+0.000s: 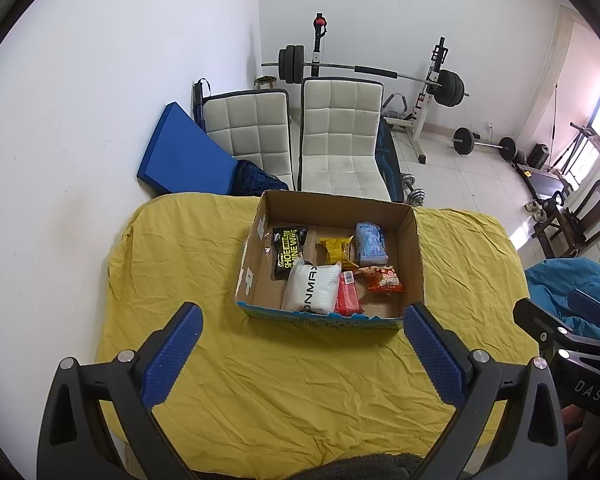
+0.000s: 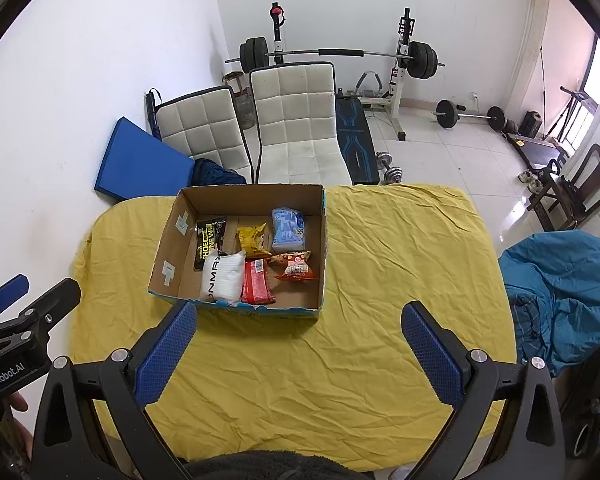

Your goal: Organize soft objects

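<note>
Inside cardboard box (image 1: 414, 248), six packets, white pack (image 1: 312, 290)

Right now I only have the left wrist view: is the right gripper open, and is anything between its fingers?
Observer: Open. The right gripper has its fingers wide apart with nothing between them.
Operator: The cardboard box's near wall cuts off the red packet for me.
Observer: In the right wrist view the red packet shows almost whole inside the cardboard box, lying flat alongside the white pack.
Operator: Any marking on the left gripper?
Observer: The left gripper reads GenRobot.AI on its body.
</note>
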Motion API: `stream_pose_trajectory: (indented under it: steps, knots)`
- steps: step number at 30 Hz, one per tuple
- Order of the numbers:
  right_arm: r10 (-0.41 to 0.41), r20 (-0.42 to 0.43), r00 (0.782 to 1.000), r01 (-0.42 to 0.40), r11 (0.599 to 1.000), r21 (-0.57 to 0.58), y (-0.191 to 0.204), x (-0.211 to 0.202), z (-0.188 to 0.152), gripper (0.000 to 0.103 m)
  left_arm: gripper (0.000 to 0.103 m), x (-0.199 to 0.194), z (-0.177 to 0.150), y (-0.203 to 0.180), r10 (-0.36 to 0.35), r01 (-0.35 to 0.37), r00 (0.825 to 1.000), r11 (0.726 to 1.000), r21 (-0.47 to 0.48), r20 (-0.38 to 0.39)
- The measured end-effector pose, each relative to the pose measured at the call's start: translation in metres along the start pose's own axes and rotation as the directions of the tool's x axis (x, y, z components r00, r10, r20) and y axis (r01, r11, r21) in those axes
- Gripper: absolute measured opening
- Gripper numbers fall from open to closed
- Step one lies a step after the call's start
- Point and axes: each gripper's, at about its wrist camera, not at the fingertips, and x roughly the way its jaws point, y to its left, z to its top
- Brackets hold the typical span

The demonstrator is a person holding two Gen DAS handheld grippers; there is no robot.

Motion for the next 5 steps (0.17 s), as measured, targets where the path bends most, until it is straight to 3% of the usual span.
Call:
stream_pose_trajectory:
  steps: [5]
  knots:
    - [0.003,-0.002,1.0,-0.003,1.0,-0.001,0.0001,0.0006,0.0001,0.103,0.103,0.0036,-0.0021,-0.0014,-0.002,0.002,1.0,1.0,-0.003,-0.009]
